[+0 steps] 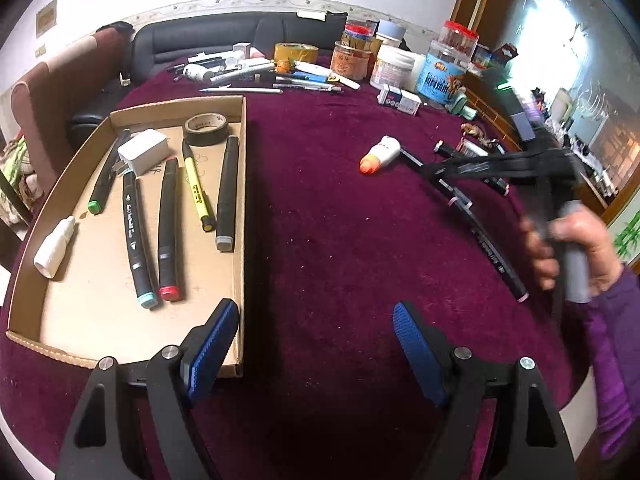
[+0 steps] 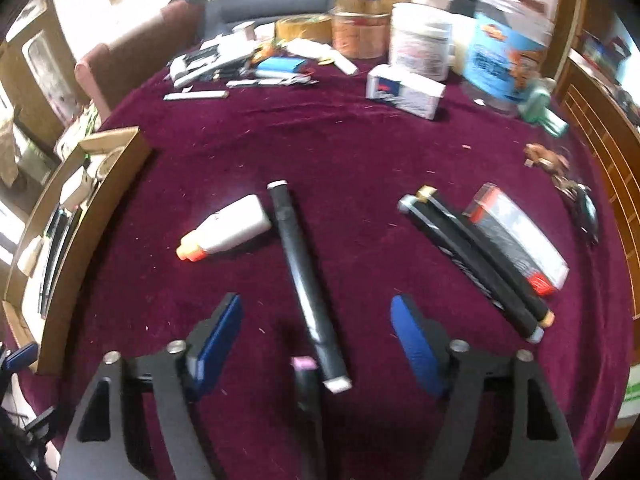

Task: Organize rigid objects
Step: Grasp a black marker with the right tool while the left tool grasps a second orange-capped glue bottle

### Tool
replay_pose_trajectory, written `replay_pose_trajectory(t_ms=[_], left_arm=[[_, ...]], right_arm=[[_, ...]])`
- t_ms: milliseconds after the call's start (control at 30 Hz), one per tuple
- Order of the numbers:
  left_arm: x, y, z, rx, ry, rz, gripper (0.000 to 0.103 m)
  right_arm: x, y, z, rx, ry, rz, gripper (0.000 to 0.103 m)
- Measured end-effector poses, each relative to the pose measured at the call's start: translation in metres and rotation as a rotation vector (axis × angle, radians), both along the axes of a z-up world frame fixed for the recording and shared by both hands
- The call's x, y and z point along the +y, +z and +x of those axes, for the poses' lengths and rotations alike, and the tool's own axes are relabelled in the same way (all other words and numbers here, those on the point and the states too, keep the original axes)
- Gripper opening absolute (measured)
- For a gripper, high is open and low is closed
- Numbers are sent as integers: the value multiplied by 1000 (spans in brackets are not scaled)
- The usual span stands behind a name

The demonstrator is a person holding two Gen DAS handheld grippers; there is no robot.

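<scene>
A cardboard tray (image 1: 238, 184) on the left holds several markers, a white charger (image 1: 143, 151), a black tape roll (image 1: 207, 129) and a small white bottle (image 1: 54, 249). My left gripper (image 1: 316, 350) is open and empty, its left finger over the tray's near right corner. My right gripper (image 2: 316, 344) is open above a black marker (image 2: 304, 280) lying between its fingers on the cloth. A white bottle with an orange cap (image 2: 228, 232) lies left of that marker. Two more black markers (image 2: 476, 268) and a clear box (image 2: 520, 236) lie to the right.
A maroon cloth (image 1: 340, 216) covers the round table. Jars, tape, pens and small boxes (image 1: 400, 98) crowd the far edge. The right hand-held gripper (image 1: 500, 164) shows blurred in the left wrist view. The tray's side wall (image 2: 96, 216) stands at left in the right wrist view.
</scene>
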State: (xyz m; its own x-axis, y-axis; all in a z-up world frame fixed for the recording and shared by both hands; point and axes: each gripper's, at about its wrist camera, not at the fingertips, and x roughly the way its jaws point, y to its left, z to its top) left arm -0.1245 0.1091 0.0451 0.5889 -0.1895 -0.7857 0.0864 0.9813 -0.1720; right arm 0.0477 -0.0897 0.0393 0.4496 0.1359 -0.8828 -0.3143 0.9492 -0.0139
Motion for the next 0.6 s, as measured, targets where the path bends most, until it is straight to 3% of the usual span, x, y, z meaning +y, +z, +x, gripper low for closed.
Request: replay_pose_trajectory(t_ms=[33,67,100,167,200,333,600], left_arm=[[-1,3,-1,-4,-4,2,83],[-5,7,-2,-11,-15,7,83],[-9,10,-2,-16,-28,8,83],[-20,15,0,-15,-69,-6,83],[-25,15,3,-6,-86,-21,83],[-59,9,25,46,-159,-78,83],[-135,-12,69,127,-255,-64,83]], right_arm=[[3,-11,4,9,-5,-33,47],[-1,-21,5,26,-11,-49,44],[-7,-21,4,8,-22,-20,39],[-15,-19,8,34,-65,17,19],[-23,-17,6,46,-81,31,14],[-61,-16,0,60,-158,43,14],[-155,-22,-59,70,-245,160,14]])
